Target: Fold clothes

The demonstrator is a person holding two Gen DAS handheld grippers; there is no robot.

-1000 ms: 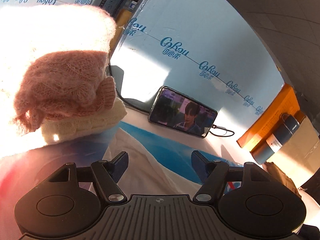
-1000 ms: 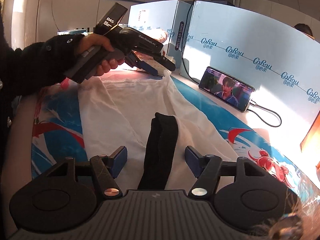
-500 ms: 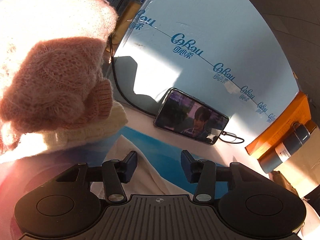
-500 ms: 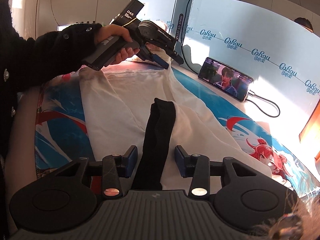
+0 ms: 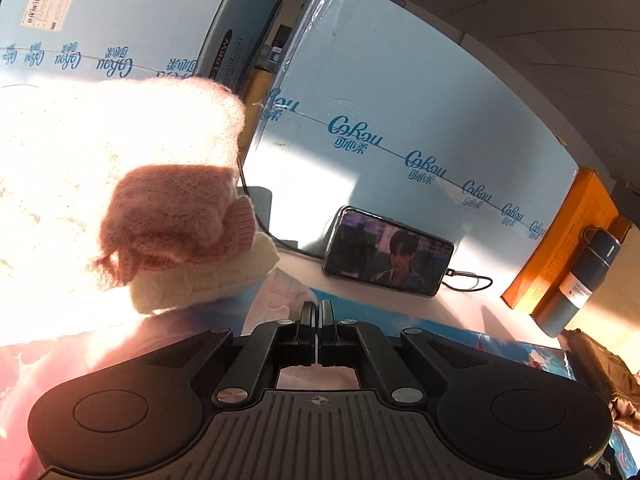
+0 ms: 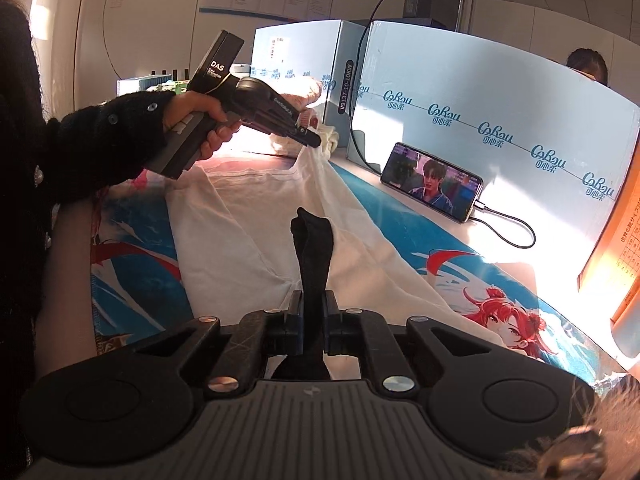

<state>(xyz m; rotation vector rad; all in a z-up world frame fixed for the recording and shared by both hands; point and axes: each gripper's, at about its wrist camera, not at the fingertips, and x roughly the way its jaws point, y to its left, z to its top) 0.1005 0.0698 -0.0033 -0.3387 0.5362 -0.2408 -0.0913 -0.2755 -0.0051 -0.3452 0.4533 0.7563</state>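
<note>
In the right wrist view the right tool, low at centre, is clamped on a black strap that rises between its fingers and lies on the white garment. The garment spreads over the middle of the frame on a printed mat covering the surface; its left edge runs down the left of centre with bare mat beside it, and its right edge slants toward the lower right, mat showing beyond. At upper centre the left tool, held in a hand, pinches the garment's far corner and lifts it. Right of that a phone leans against a blue box, near the garment's right edge.

In the left wrist view the left tool has its fingers pressed together, white cloth just below them. A pile of knitwear fills the left half, close to the tool; a bottle stands at far right.
</note>
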